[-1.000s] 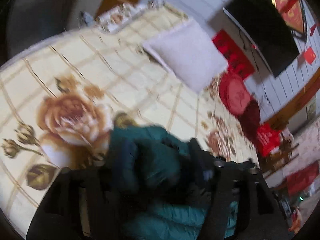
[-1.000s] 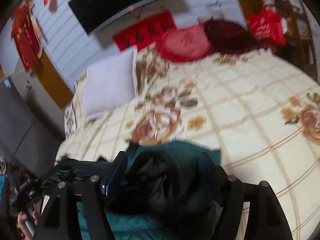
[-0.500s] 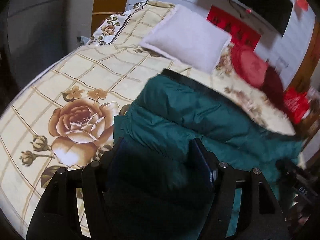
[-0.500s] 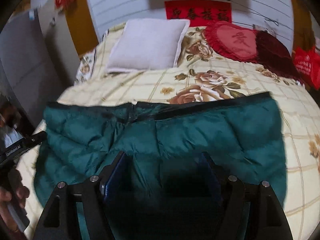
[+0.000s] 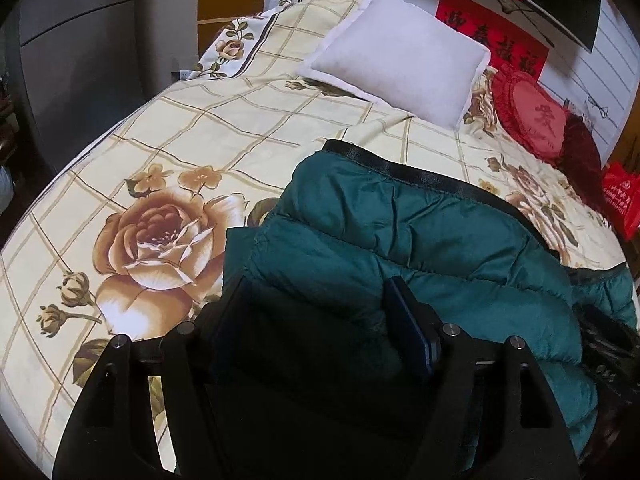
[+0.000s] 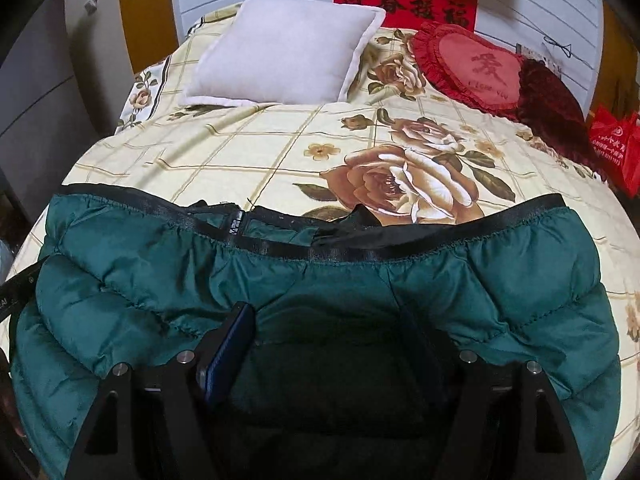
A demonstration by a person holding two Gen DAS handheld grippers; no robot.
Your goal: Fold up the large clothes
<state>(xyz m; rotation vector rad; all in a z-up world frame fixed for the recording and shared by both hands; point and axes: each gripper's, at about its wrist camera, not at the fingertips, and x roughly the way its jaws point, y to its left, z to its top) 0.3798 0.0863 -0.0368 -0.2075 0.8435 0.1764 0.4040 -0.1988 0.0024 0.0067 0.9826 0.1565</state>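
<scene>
A dark green puffer jacket (image 5: 420, 232) lies spread across the flowered bedsheet (image 5: 200, 120), its black hem band (image 6: 360, 252) toward the pillows. My left gripper (image 5: 316, 284) sits on the jacket's left end. A thick fold of the fabric fills the gap between its jaws, which are opening. My right gripper (image 6: 324, 312) is at the near edge of the jacket (image 6: 500, 280), right of the middle. Its jaws are also opening, and the padding between them still touches the blue pads (image 6: 228, 348). Whatever lies under the folds is hidden.
At the head of the bed (image 6: 280, 152) lie a white pillow (image 6: 288, 48), a red heart cushion (image 6: 480, 68) and a dark red cushion (image 6: 552, 108). A red bag (image 6: 616, 144) stands past the right edge. Bare sheet shows left of the jacket.
The jacket was bunched up between the jaws and is now laid out flat across the bed. Both grippers have come down and rolled level, the right one farther.
</scene>
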